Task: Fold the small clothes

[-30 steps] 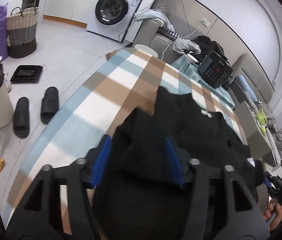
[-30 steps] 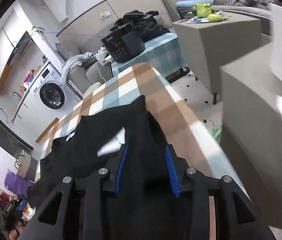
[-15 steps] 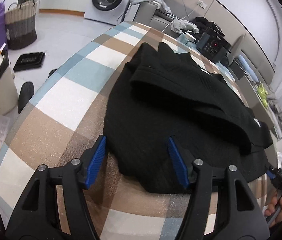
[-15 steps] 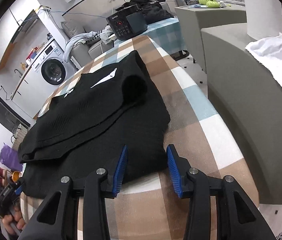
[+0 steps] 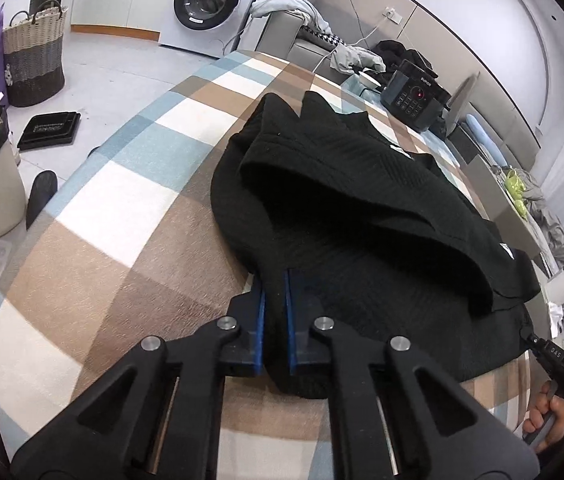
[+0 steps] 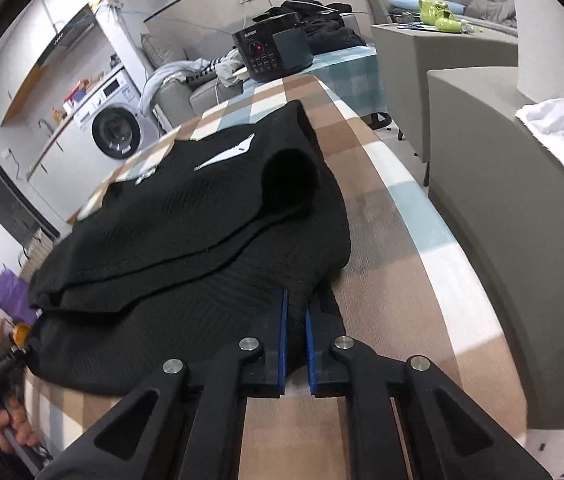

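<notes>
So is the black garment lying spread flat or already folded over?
Folded over: the black garment has its upper part doubled down onto the lower, a layered edge showing in both wrist views.

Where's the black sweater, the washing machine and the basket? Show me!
black sweater (image 5: 362, 216): left wrist view, on its folded-over top layer.
washing machine (image 5: 207, 0): left wrist view, on its round door.
basket (image 5: 34, 54): left wrist view, on its woven side, standing on the floor.
</notes>
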### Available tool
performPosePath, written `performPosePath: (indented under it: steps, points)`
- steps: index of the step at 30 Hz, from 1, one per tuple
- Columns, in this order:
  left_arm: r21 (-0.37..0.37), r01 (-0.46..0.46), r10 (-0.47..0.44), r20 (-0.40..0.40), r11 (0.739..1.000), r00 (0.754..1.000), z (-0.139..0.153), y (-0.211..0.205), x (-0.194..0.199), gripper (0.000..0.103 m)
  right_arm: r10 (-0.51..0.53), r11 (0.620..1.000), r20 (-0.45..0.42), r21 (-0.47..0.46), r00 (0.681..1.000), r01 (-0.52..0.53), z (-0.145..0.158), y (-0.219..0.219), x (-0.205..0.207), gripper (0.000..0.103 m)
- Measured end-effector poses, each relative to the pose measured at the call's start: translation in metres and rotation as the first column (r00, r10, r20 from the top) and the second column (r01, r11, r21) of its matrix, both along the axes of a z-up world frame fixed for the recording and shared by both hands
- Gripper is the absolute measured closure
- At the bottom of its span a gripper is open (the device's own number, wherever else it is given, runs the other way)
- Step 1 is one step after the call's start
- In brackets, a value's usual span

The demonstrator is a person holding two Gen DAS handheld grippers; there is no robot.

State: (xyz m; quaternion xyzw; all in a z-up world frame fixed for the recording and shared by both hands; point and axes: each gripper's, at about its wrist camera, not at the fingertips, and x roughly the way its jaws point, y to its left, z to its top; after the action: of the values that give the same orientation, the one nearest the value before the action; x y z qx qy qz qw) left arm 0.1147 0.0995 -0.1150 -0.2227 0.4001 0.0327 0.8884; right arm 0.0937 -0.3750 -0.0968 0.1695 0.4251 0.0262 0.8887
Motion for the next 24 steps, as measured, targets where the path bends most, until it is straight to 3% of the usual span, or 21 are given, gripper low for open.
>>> performPosePath:
  steps: [11, 17, 18, 19, 20, 21, 22, 24]
  points:
    - [-0.034, -0.017, 0.017, -0.022, 0.999, 1.0, 0.003, 0.011, -0.046, 0.097, -0.059, 0.994, -0.006, 0.088, 0.998, 0.059, 0.001, -0.014, -0.054, 0.096]
    - [-0.035, -0.05, 0.049, -0.046, 0.998, 0.998, 0.016, 0.018, -0.049, 0.093, -0.114, 0.99, 0.049, 0.086, 0.992, 0.11, 0.019, -0.022, -0.054, 0.079]
    - [-0.033, -0.058, 0.057, -0.04, 0.998, 0.998, 0.02, 0.02, -0.049, 0.088, -0.116, 0.989, 0.062, 0.096, 0.991, 0.11, 0.024, -0.023, -0.054, 0.07]
    - [-0.032, -0.065, 0.064, -0.031, 0.997, 0.997, 0.024, 0.023, -0.048, 0.075, -0.114, 0.988, 0.076, 0.111, 0.991, 0.105, 0.028, -0.024, -0.054, 0.062]
    - [-0.042, -0.075, 0.075, -0.015, 0.996, 0.997, 0.029, 0.026, -0.048, 0.067, -0.113, 0.986, 0.09, 0.129, 0.99, 0.101, 0.032, -0.026, -0.054, 0.061]
    - [-0.058, -0.08, 0.08, 0.003, 0.995, 0.997, 0.033, 0.028, -0.048, 0.052, -0.11, 0.984, 0.1, 0.152, 0.989, 0.094, 0.036, -0.027, -0.051, 0.061]
    - [-0.074, -0.077, 0.079, 0.022, 0.994, 0.997, 0.037, 0.029, -0.047, 0.046, -0.105, 0.981, 0.099, 0.176, 0.989, 0.087, 0.037, -0.027, -0.047, 0.061]
    - [-0.086, -0.052, 0.056, 0.043, 0.995, 0.997, 0.043, 0.029, -0.037, 0.046, -0.093, 0.974, 0.089, 0.216, 0.992, 0.072, 0.037, -0.024, -0.038, 0.061]
